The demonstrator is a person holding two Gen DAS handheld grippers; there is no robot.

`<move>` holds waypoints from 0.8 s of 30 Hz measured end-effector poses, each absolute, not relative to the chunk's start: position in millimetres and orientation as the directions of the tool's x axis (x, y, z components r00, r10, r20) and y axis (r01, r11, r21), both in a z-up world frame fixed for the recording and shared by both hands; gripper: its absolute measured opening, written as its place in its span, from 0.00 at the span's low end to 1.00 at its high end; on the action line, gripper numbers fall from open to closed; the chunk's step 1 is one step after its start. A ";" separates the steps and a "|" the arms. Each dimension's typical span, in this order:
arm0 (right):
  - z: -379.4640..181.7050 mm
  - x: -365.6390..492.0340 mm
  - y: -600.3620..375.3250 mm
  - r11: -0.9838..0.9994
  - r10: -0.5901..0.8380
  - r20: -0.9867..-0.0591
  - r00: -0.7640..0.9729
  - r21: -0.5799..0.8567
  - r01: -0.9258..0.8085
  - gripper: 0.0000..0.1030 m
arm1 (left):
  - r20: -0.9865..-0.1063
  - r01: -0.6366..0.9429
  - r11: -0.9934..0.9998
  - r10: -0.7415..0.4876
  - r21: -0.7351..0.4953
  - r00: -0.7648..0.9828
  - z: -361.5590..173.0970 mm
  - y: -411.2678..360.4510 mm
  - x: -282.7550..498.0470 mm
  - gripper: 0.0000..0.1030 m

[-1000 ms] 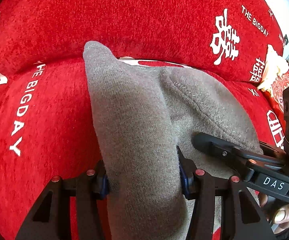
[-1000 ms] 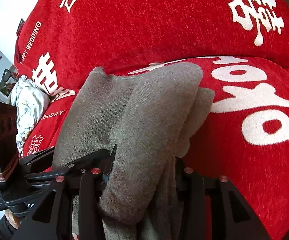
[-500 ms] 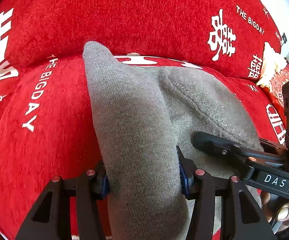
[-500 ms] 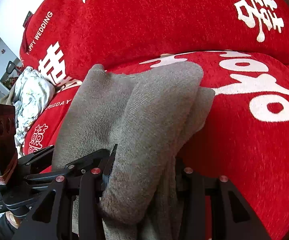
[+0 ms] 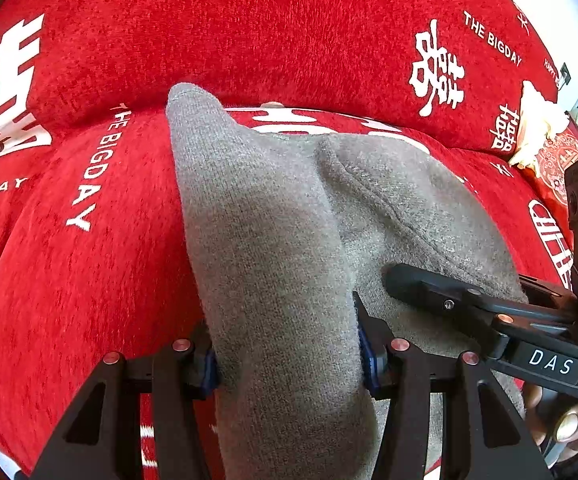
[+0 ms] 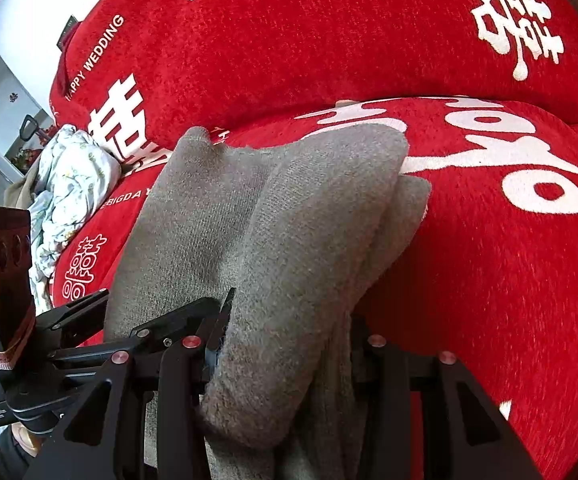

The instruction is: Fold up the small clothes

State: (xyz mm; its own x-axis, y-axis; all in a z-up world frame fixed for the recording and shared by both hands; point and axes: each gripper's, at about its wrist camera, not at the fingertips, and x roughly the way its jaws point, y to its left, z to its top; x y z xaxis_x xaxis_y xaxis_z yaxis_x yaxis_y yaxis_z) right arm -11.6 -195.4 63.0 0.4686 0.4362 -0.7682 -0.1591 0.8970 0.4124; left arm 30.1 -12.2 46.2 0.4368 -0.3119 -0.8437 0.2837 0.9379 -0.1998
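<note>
- Garment (image 5: pixel 273 240), grey knit, clamped by left gripper (image 5: pixel 289 354) and right gripper (image 6: pixel 285 354), lower centre.
- Carry level over red sofa (image 5: pixel 89 280); keep both edges even.

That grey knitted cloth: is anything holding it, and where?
Yes. Both tools clamp the grey knitted garment: left tool and right tool each grip a bunched fold.

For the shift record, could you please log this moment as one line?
left gripper: shut on grey knitted garment | right gripper: shut on same | garment lifted over red printed sofa cover
</note>
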 end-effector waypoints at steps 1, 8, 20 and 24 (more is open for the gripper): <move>63.5 -13.5 -194.8 0.897 0.436 -0.768 0.469 0.411 -0.161 0.43 | -0.843 0.284 0.938 -0.312 -0.199 0.438 46.2 -11.7 28.4 0.53; 64.7 -23.4 -189.4 0.900 0.433 -0.769 0.470 0.403 -0.169 0.43 | -0.839 0.284 0.938 -0.313 -0.199 0.445 45.2 -5.3 16.4 0.53; 63.0 -42.9 -181.5 0.904 0.424 -0.766 0.484 0.393 -0.169 0.43 | -0.834 0.296 0.939 -0.303 -0.177 0.461 44.3 1.4 -2.0 0.53; 63.4 -47.7 -179.8 0.902 0.427 -0.763 0.486 0.395 -0.173 0.43 | -0.833 0.298 0.939 -0.299 -0.170 0.465 45.2 4.0 -7.1 0.53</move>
State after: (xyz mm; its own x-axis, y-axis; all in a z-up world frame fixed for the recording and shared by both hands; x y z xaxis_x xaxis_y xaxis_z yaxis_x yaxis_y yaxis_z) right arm -47.7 -179.8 63.4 0.4858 0.4267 -0.7628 -0.1730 0.9024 0.3947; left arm -7.1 4.0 45.2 0.4654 -0.2988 -0.8331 0.2985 0.9391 -0.1701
